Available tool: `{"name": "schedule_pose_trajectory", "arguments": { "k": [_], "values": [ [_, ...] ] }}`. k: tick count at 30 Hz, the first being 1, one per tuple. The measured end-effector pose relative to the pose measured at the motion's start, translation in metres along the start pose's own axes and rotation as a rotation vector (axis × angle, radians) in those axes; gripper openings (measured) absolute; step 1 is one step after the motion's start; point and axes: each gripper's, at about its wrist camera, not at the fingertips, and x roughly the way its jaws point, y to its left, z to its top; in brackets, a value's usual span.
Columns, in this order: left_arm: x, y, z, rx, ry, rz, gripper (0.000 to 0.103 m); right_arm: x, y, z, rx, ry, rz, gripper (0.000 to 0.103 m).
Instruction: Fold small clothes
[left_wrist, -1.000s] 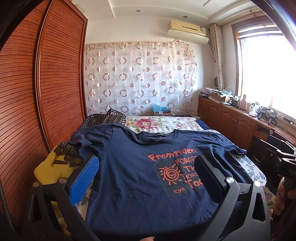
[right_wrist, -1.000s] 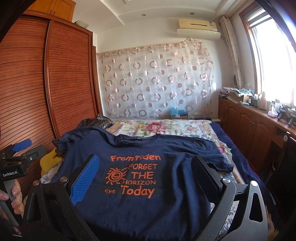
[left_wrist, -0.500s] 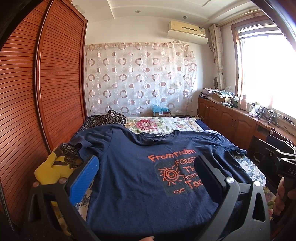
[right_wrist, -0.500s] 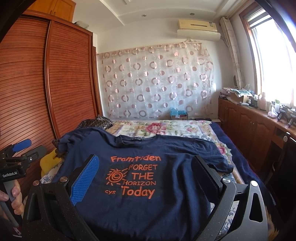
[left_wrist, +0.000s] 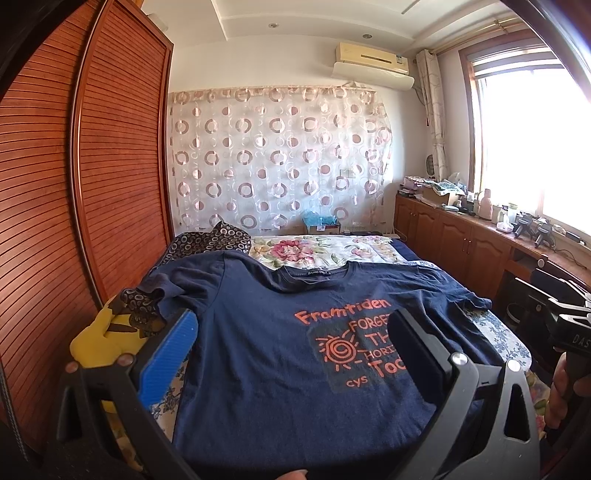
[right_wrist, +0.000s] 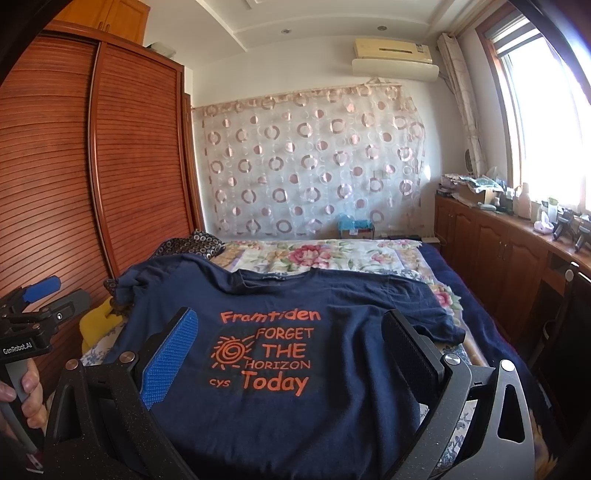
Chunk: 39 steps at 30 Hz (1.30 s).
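Both claws, the left gripper (left_wrist: 291, 332) and right gripper (right_wrist: 288, 332), are held wide open and empty at lower frame, above the navy T-shirt (right_wrist: 280, 369) spread flat on the bed (right_wrist: 332, 254).

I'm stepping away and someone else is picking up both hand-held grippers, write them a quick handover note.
Left hand-held gripper: open, empty, hovering over the shirt's lower half.
Right hand-held gripper: open, empty, over the print.
Navy T-shirt: spread face up on the bed, collar at the far end, orange print showing. The sleeve by the wardrobe is bunched; the window-side sleeve lies flatter.
Done: shirt laid out.
Left: every fold; nothing is gripped yet. Probably smooth the bunched sleeve first.
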Motion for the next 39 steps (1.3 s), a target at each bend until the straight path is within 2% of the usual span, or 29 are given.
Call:
{"name": "schedule_pose_trajectory", "arguments": {
  "k": [27,32,39],
  "values": [
    [-0.002,-0.002,0.003,0.004,0.0,-0.001,0.103,0.001,0.002,0.001,0.001,-0.003,0.002,0.102],
    [0.009,0.007,-0.003,0.003,0.031,0.003,0.103,0.002,0.001,0.004,0.0,0.01,0.017,0.102],
    [0.033,0.037,-0.016,-0.014,0.097,0.025,0.103,0.019,0.007,-0.002,-0.012,0.065,0.076,0.101]
  ]
}}
